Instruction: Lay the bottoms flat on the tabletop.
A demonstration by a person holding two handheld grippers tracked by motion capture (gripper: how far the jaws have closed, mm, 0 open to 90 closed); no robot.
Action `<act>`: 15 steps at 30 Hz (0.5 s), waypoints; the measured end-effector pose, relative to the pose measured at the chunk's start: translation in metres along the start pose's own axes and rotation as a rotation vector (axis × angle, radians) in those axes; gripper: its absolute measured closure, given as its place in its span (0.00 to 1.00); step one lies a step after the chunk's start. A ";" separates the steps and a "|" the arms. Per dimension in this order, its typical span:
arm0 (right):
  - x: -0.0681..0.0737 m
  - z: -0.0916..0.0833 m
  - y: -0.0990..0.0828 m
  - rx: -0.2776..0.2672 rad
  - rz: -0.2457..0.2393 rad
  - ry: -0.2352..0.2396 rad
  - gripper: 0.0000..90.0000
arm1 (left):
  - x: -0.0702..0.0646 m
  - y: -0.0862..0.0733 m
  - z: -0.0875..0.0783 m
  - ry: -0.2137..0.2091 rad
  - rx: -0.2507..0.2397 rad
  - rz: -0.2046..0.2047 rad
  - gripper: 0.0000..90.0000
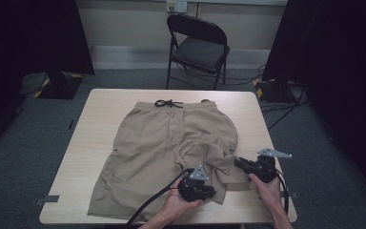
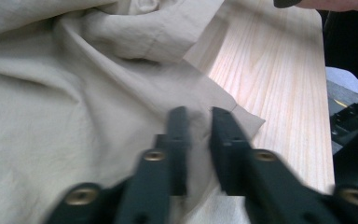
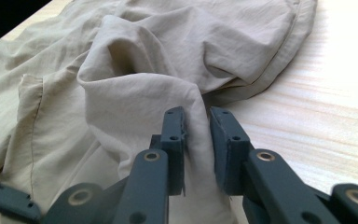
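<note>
Surface [image 1: 100, 138] of pale wood carries 1 pair of tan shorts [image 1: 152, 148], spread flat with the waistband and its dark drawstring [image 1: 168, 103] toward the far edge and the leg hems toward the near edge; the leg on the person's left lies smooth down to the near-left corner, while the leg on the right is bunched and folded over itself near the near-right corner, probably because both tools are gathering it to straighten or fold it; 2 pinches close together would let that cloth be lifted and pulled taut. Left hand-held gripper [image 1: 209, 192] sits at the near edge, its jaws drawn narrow on a fold at the hem corner of the crumpled leg, cloth pressed between the pads in the left gripper view [image 2: 196, 140]; right hand-held gripper [image 1: 240, 163], just beside the right edge, has its jaws equally narrow, clamped on a raised ridge of the same leg in its own view [image 3: 196, 140].
</note>
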State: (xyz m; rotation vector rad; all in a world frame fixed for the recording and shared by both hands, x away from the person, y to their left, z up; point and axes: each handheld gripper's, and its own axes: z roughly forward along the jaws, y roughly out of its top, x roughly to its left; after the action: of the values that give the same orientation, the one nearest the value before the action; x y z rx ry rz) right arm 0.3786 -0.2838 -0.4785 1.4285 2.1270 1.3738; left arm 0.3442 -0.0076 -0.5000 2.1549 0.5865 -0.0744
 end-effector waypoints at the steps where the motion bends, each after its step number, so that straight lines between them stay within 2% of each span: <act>1: 0.001 0.000 0.000 0.004 0.003 0.002 0.84 | 0.003 0.000 0.000 -0.016 0.002 -0.020 0.98; 2: 0.001 0.000 0.000 0.003 0.001 0.008 0.84 | 0.005 0.000 0.000 -0.029 -0.005 -0.036 0.99; 4: 0.001 -0.001 0.000 0.001 -0.001 0.005 0.83 | 0.007 -0.001 -0.003 -0.049 -0.015 -0.038 1.00; 6: 0.001 -0.002 0.000 -0.001 -0.003 0.010 0.83 | 0.011 -0.001 -0.014 -0.111 -0.085 -0.085 1.00; 8: 0.000 -0.003 0.000 -0.004 -0.002 0.019 0.84 | 0.018 0.005 -0.035 -0.142 -0.187 -0.134 1.00; 9: 0.000 -0.002 0.000 -0.003 0.003 0.023 0.85 | 0.024 0.008 -0.046 -0.144 -0.230 -0.152 1.00; 11: 0.000 -0.001 0.000 -0.003 0.007 0.028 0.86 | 0.037 0.011 -0.064 -0.085 -0.249 -0.160 1.00; 13: 0.002 0.000 0.001 0.000 0.007 0.026 0.86 | 0.055 0.007 -0.077 -0.056 -0.282 -0.212 1.00; 15: 0.004 0.002 0.001 0.003 -0.002 0.031 0.86 | 0.072 0.000 -0.087 -0.015 -0.285 -0.248 1.00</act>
State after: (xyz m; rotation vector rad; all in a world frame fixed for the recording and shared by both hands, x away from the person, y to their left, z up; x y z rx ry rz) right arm 0.3781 -0.2794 -0.4773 1.4150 2.1501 1.4018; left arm 0.3949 0.0873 -0.4648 1.7985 0.8040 -0.1333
